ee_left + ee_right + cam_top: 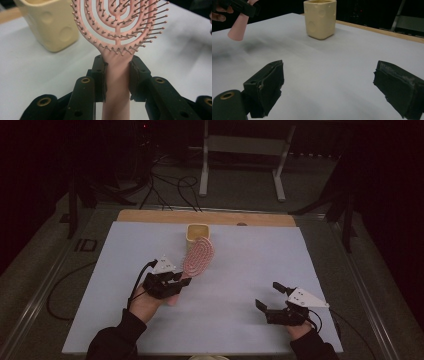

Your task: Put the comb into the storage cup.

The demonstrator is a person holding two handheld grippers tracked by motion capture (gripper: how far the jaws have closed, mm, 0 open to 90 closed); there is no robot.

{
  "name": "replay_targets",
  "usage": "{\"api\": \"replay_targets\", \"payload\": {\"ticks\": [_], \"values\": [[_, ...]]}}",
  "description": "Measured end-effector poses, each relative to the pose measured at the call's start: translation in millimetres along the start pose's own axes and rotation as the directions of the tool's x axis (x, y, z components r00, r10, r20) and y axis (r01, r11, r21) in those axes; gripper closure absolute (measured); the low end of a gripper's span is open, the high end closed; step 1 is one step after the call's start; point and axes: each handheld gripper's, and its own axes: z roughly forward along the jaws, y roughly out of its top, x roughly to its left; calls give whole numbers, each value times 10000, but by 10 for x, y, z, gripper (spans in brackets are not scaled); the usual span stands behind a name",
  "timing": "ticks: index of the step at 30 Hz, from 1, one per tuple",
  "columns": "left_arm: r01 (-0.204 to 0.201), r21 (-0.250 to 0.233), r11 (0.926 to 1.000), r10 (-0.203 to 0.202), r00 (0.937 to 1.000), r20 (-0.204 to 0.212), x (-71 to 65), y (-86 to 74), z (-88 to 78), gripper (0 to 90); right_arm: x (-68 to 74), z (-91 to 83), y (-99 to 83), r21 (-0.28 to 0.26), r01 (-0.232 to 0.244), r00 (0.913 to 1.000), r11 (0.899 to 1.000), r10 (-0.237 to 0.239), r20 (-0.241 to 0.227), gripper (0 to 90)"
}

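One pink hairbrush [117,37], one cream cup [197,232], two grippers.

The pink hairbrush [117,32] looks like smooth matt plastic with small rounded bristle tips, the cream cup [320,18] is smooth and faintly glossy with shallow round dimples, the counter [250,270] wears a matt pale sheet over a wooden edge, and the left hand-held gripper [117,77] has rough, worn black pads.

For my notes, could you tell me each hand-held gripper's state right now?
Left hand-held gripper: closed on the pink hairbrush handle.
Right hand-held gripper: open, holding nothing.
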Motion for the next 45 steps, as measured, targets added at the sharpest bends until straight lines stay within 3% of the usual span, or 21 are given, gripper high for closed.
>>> {"api": "replay_targets", "payload": {"ticks": [6,9,12,16,17,22,26,33,35,45], "values": [[307,-463,9985,-317,9993,-202,-49,-104,20,710,-6,2,-6,47,-32,10000,10000,32,21,90],[369,-847,9957,-424,9971,-632,-116,-140,4,709,-2,12,-13,99,3,10000,10000,-4,30,90],[532,-1082,9927,-612,9955,-718,-154,-167,-2,709,0,12,-11,102,19,10000,9999,-19,54,90],[374,-1501,9880,-559,9911,-1205,-232,-251,-6,709,5,21,-15,126,39,10000,9999,-40,44,90],[227,-1770,9839,-458,9908,-1271,-248,-300,-10,709,8,26,-13,149,91,9999,9998,-92,64,90],[235,-2103,9774,-491,9919,-1173,-240,-410,15,709,19,32,-11,173,92,10000,9998,-93,33,90],[688,-2300,9708,-903,9924,-839,-199,-481,76,709,26,35,-4,162,120,9999,9998,-120,20,90],[381,-2794,9594,-684,9927,-995,-238,-497,10,709,30,27,45,208,-47,9993,9998,39,360,90],[262,-2817,9592,-602,9918,-1129,-248,-502,5,709,43,26,83,208,-161,9988,9997,151,463,90],[403,-2782,9597,-775,9892,-1241,-221,-541,-29,709,96,-103,406,223,-102,9958,9997,81,915,90]]}}
